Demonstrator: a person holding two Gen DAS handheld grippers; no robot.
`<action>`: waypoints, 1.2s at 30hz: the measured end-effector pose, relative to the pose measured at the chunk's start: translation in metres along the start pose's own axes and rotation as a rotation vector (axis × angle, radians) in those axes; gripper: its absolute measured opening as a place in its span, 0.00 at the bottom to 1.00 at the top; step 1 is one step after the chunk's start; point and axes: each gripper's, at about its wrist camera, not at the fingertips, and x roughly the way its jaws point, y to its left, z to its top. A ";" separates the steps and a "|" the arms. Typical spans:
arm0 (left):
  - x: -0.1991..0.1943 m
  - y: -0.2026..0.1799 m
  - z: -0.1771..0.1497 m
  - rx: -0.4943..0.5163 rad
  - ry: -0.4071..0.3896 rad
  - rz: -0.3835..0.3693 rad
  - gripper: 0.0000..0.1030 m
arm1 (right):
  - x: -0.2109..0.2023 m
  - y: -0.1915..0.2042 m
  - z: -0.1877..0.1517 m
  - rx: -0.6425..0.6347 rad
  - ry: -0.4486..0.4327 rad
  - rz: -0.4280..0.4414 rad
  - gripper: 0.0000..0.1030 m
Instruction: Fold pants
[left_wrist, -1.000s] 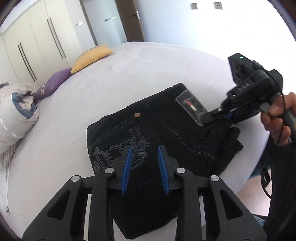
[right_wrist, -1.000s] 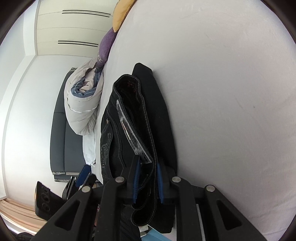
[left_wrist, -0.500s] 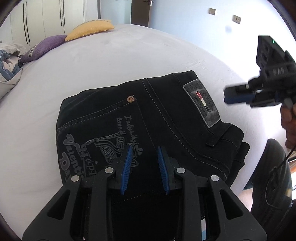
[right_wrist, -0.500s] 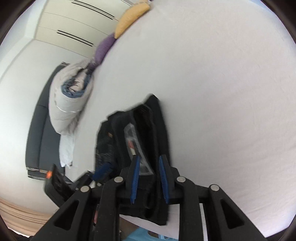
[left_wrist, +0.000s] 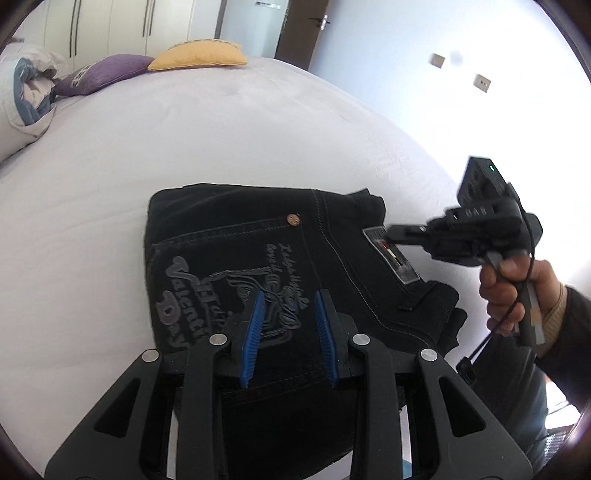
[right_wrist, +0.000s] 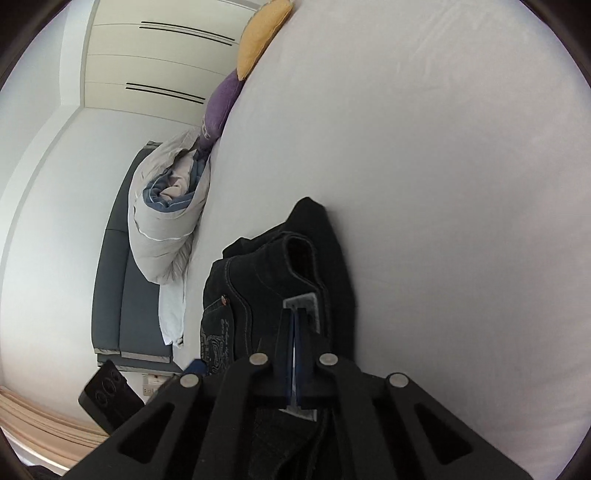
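Observation:
Black jeans (left_wrist: 258, 251) lie folded into a thick rectangle on the white bed (left_wrist: 184, 147), back pocket embroidery facing up. My left gripper (left_wrist: 290, 295) hovers low over the pocket, pads apart, with only the flat cloth showing beneath the gap. My right gripper (left_wrist: 393, 232), held by a hand (left_wrist: 509, 284), reaches in from the right with its tip just over the waistband patch (left_wrist: 391, 254). In the right wrist view the right gripper (right_wrist: 294, 314) has its pads pressed together, with the patch (right_wrist: 306, 301) and the jeans (right_wrist: 258, 280) just beyond them. I see no cloth pinched.
A yellow cushion (left_wrist: 199, 57) and a purple cushion (left_wrist: 103, 72) lie at the bed's far end. A rolled duvet (right_wrist: 166, 229) rests on the far left side, with a dark sofa (right_wrist: 122, 295) behind it. The jeans sit close to the bed's near right edge.
My right gripper let go of the waistband edge, drew back, then shut empty over the patch. My left gripper rolled and shifted across the jeans, its gap unchanged.

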 end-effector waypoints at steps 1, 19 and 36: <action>-0.003 0.009 0.003 -0.022 -0.002 0.003 0.26 | -0.009 -0.002 -0.002 0.017 -0.006 -0.030 0.18; 0.016 0.060 -0.005 -0.018 0.047 -0.077 0.26 | 0.022 0.020 -0.049 -0.054 0.109 0.093 0.28; -0.039 0.106 -0.023 -0.159 -0.006 -0.034 0.84 | -0.021 0.028 -0.011 -0.087 0.017 -0.042 0.72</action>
